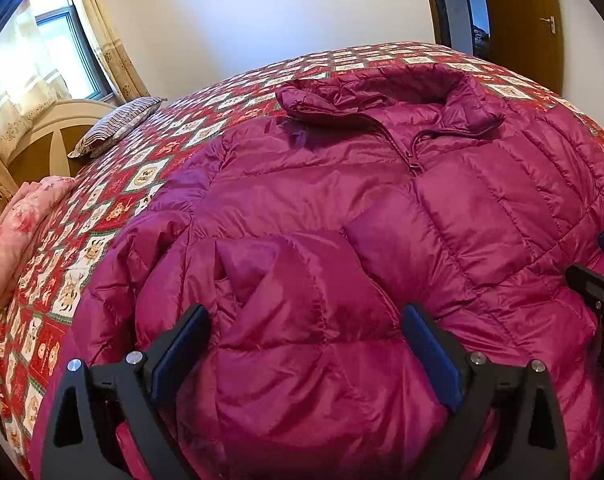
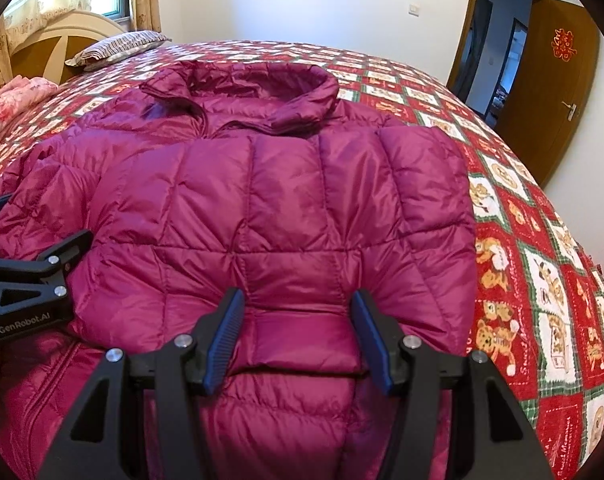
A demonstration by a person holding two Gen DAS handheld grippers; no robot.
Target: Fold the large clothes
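A magenta quilted down jacket [image 1: 382, 208] lies front-up on the bed, collar [image 1: 386, 96] at the far side, zipper partly open at the neck. Both sleeves are folded in over the body. My left gripper [image 1: 306, 320] is open, its blue pads either side of the folded left sleeve near the jacket's lower part. My right gripper [image 2: 298, 308] is open over the folded right sleeve of the jacket [image 2: 270, 208]. The left gripper [image 2: 26, 280] shows at the left edge of the right wrist view; the right gripper's fingers [image 1: 598, 288] show at the right edge of the left wrist view.
The bed has a red patterned quilt [image 2: 522, 248]. A striped pillow [image 1: 114, 124] and a pink folded blanket [image 1: 18, 232] lie by the headboard at the left. A window with curtains [image 1: 102, 40] is behind it. A wooden door [image 2: 558, 80] stands open at the right.
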